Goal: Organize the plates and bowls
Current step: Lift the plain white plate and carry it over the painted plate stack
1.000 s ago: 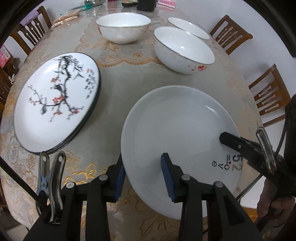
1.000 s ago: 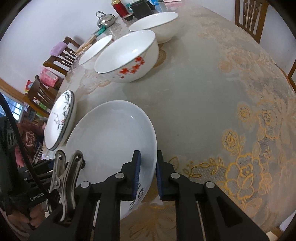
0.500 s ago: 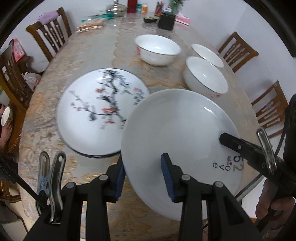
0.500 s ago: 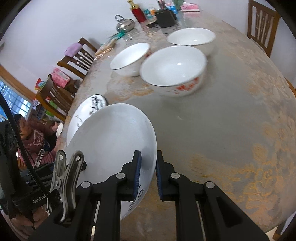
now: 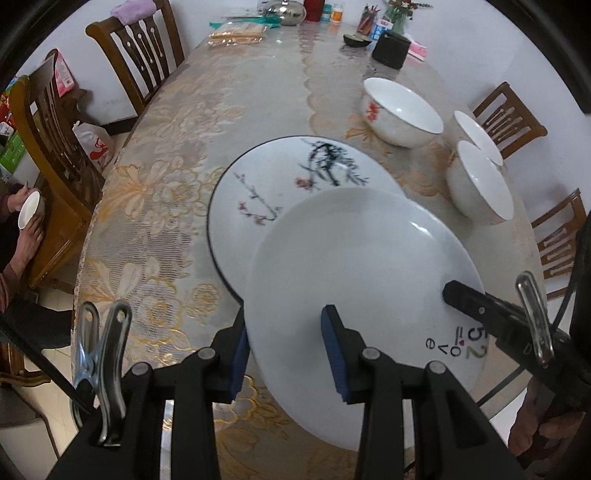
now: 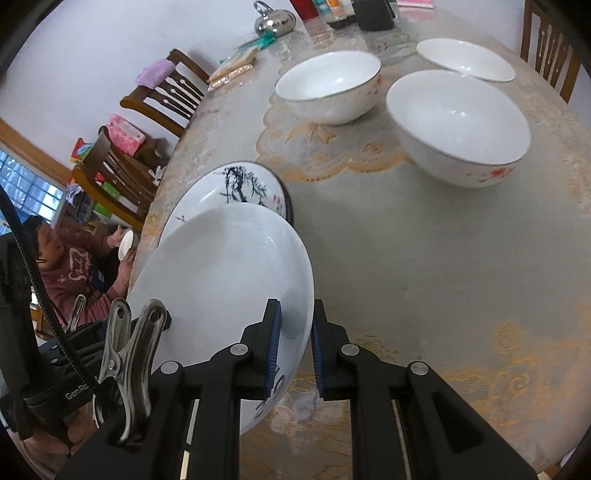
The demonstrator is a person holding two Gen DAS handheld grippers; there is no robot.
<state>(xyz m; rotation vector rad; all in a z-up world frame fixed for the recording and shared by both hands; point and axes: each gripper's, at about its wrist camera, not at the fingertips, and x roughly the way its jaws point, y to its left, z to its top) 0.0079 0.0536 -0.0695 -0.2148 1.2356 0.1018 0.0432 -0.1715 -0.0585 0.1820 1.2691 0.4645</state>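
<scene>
I have both the left gripper (image 5: 284, 354) and right gripper (image 6: 294, 350) clamped narrowly on the glossy round white plate's (image 5: 354, 280) rim; it overlaps the blossom-painted plate (image 5: 280, 184).

A lace tablecloth (image 5: 155, 206) was spread over the table, with wooden chairs (image 5: 144, 51) set along both sides. At the far end a metal kettle (image 6: 275, 20), a black holder (image 5: 390, 50) and wrapped packets (image 5: 238, 31) were gathered. A seated person (image 6: 70, 266) was seen at the left.
</scene>
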